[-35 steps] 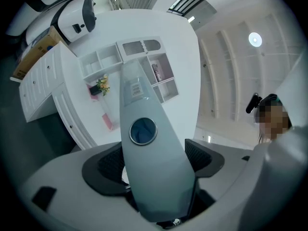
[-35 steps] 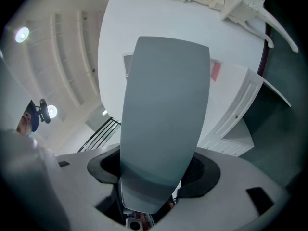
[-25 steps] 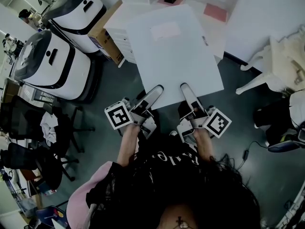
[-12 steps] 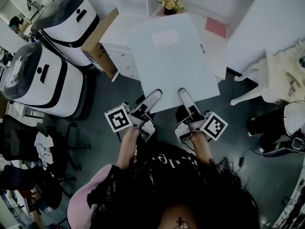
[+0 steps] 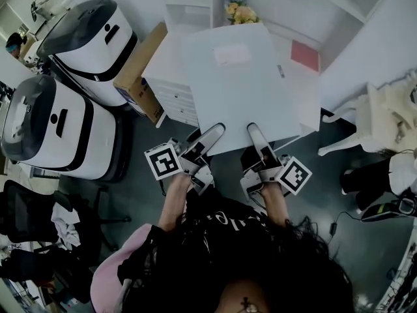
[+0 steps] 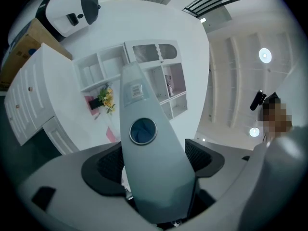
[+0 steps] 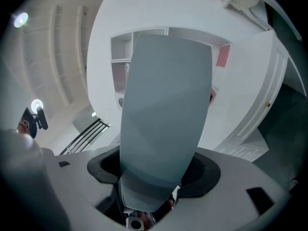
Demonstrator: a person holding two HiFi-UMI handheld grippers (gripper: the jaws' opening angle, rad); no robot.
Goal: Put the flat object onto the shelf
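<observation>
Head view: flat white panel (image 5: 251,96) held up at centre frame, both grippers on its near edge

Left gripper (image 5: 212,133) and right gripper (image 5: 253,130) are each clamped on it, with jaws either side of it in both gripper views. White shelf unit (image 5: 186,5) runs along the top of frame, and yellow flowers (image 5: 238,13) sit right at the panel's far edge. I'd keep both ends level, dodge the flowers and slide it in flat. Only writing is a pale label (image 5: 232,54) on the panel, too small to read.
</observation>
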